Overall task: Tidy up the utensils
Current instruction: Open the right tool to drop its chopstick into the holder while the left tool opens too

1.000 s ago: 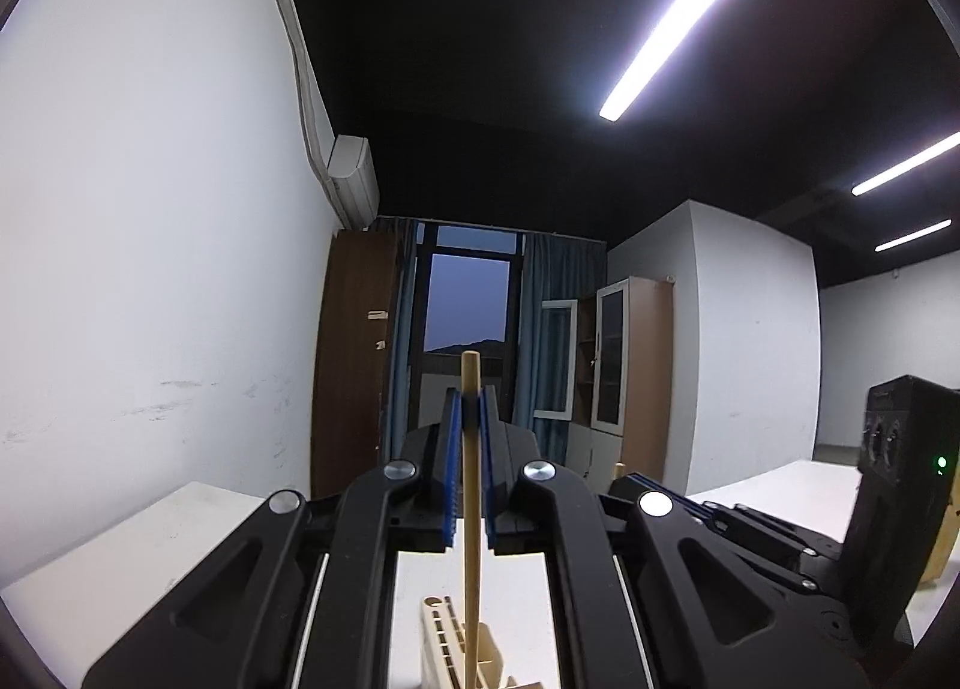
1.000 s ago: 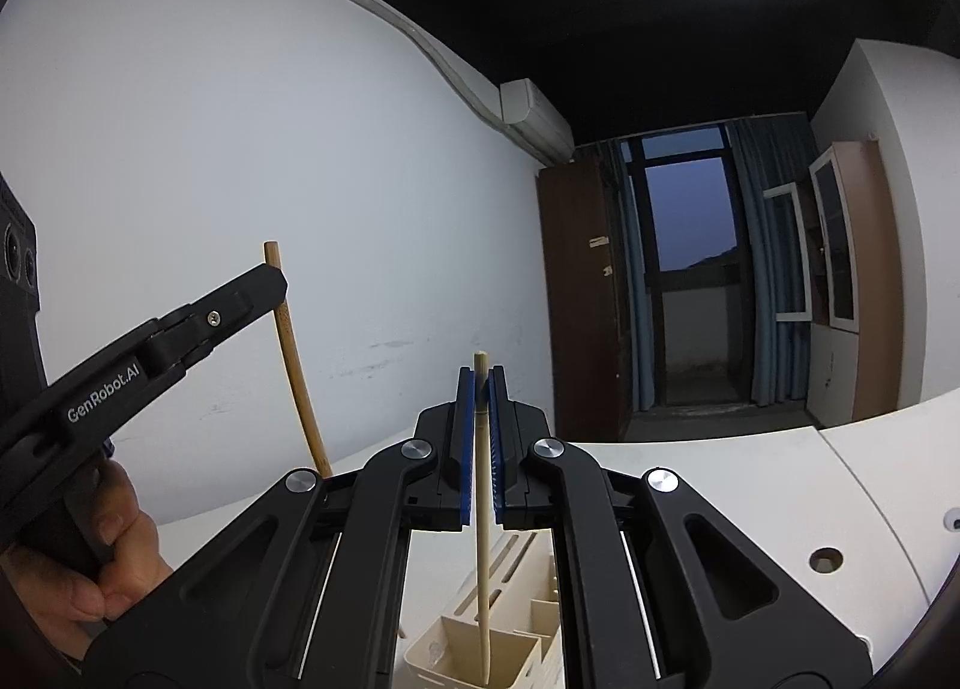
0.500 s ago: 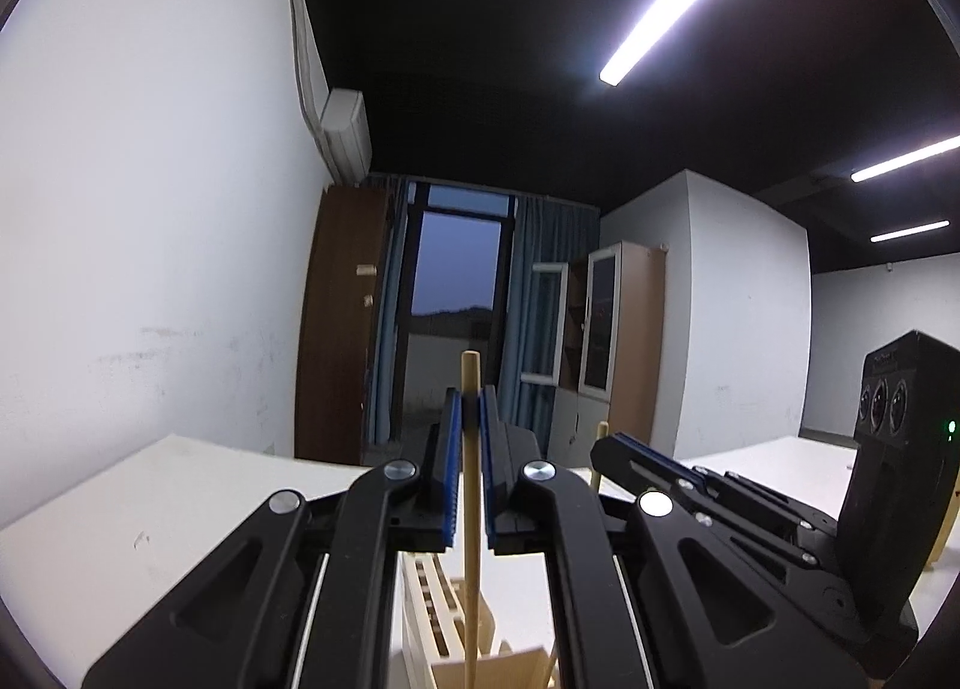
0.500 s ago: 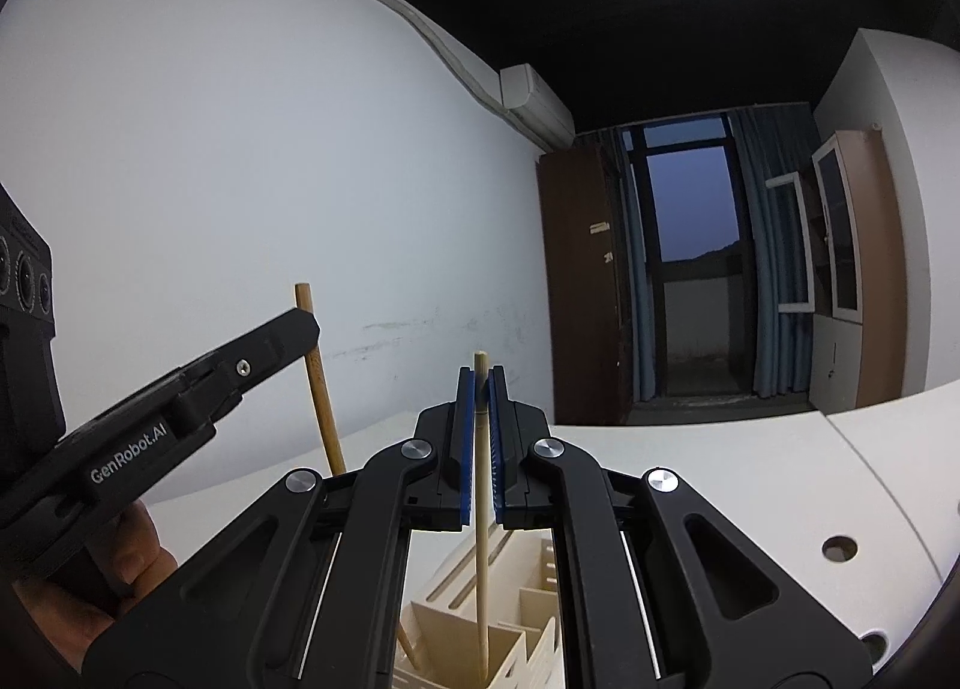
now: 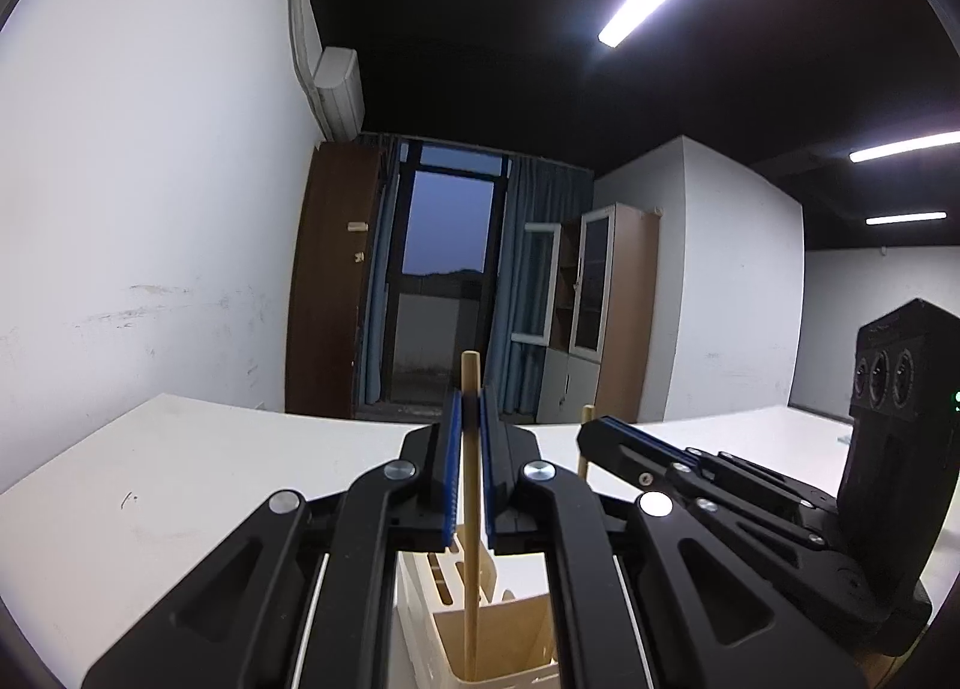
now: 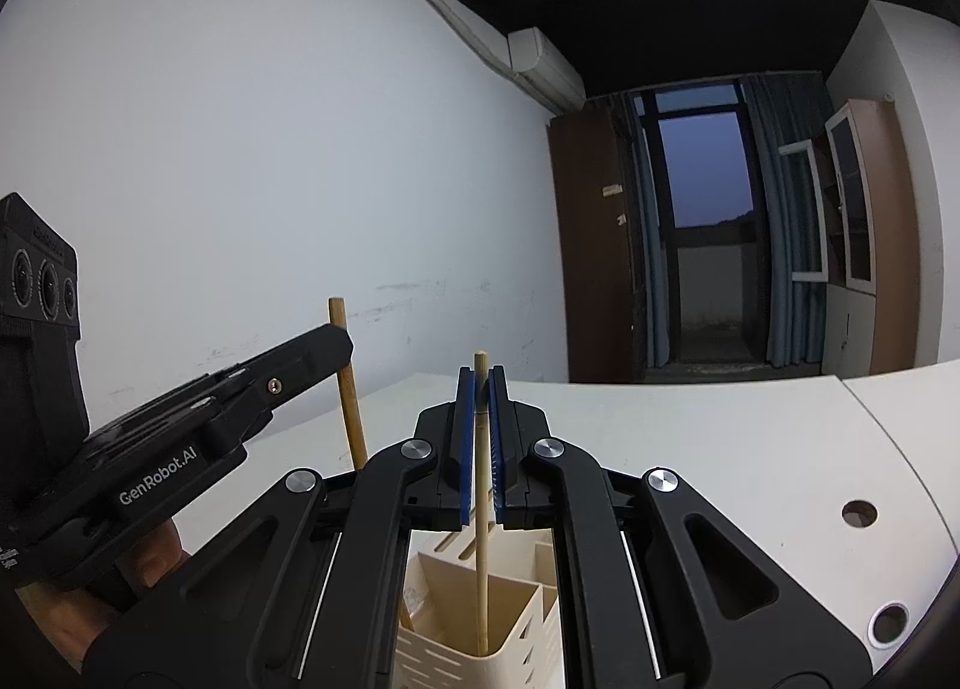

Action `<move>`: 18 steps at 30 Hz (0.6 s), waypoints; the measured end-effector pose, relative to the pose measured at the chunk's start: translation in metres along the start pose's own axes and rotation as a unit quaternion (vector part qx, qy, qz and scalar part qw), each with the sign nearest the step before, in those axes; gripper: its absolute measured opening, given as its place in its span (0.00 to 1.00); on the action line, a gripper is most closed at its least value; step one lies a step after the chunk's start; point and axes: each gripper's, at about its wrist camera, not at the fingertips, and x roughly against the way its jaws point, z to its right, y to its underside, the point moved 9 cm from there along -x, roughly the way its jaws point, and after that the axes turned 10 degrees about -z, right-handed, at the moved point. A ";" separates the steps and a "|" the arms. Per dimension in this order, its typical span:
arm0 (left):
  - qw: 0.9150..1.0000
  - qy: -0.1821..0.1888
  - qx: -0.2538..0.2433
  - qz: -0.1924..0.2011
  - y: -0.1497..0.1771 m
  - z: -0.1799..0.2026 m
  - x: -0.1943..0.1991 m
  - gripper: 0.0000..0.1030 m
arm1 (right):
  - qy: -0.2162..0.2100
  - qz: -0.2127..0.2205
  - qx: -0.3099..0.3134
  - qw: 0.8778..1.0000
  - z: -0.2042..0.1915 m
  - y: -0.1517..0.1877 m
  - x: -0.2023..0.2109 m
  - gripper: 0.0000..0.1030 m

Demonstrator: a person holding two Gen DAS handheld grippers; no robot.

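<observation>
Over the utensil holder (image 6: pixel 480 623), I've got each gripper clamped on an upright chopstick — left gripper (image 5: pixel 470 473), right gripper (image 6: pixel 480 443) — tips aimed into its compartments.

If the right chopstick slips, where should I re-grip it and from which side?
Grip the chopstick near its bare top end, coming level from this side as the right gripper does now: it stands upright, its lower end already inside the holder.

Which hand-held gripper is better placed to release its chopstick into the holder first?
Probably the right hand-held gripper: its chopstick stands upright, its lower end already inside a compartment of the holder. The left hand-held gripper holds its chopstick nearly as low, so the difference is small.
</observation>
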 end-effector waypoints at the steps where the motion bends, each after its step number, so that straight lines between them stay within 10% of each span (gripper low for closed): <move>1: 1.000 -0.002 -0.002 -0.004 0.002 0.000 -0.001 0.06 | -0.001 -0.004 -0.001 1.000 0.001 0.000 -0.002 0.04; 11: 0.998 0.009 0.015 -0.056 0.019 -0.011 -0.009 0.06 | 0.017 -0.036 -0.002 0.999 0.004 0.010 -0.006 0.06; 14: 0.998 0.007 0.014 -0.059 0.020 -0.012 -0.005 0.06 | 0.035 -0.028 -0.018 0.999 0.010 0.009 0.000 0.25; 18: 0.998 0.005 0.017 -0.056 0.016 -0.016 -0.001 0.10 | 0.040 -0.029 -0.026 0.998 0.014 0.010 0.006 0.27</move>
